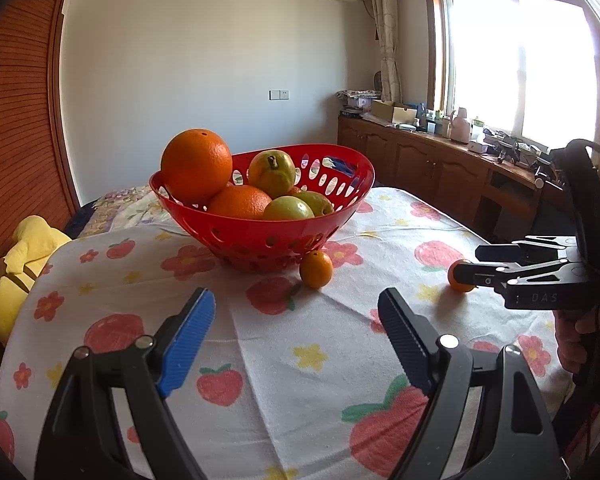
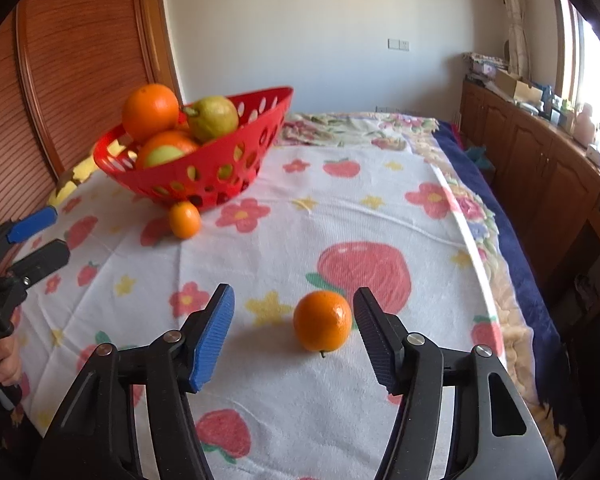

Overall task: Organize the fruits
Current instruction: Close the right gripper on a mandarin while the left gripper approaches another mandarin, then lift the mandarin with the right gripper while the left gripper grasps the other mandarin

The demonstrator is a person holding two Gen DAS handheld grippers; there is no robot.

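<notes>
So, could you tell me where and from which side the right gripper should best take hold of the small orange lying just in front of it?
Grip the small orange across its widest middle, coming in level and straight ahead. It is round and sits free on the cloth, already between the open fingers of the right gripper, nearer the black one, so shifting slightly right first should centre it.
</notes>
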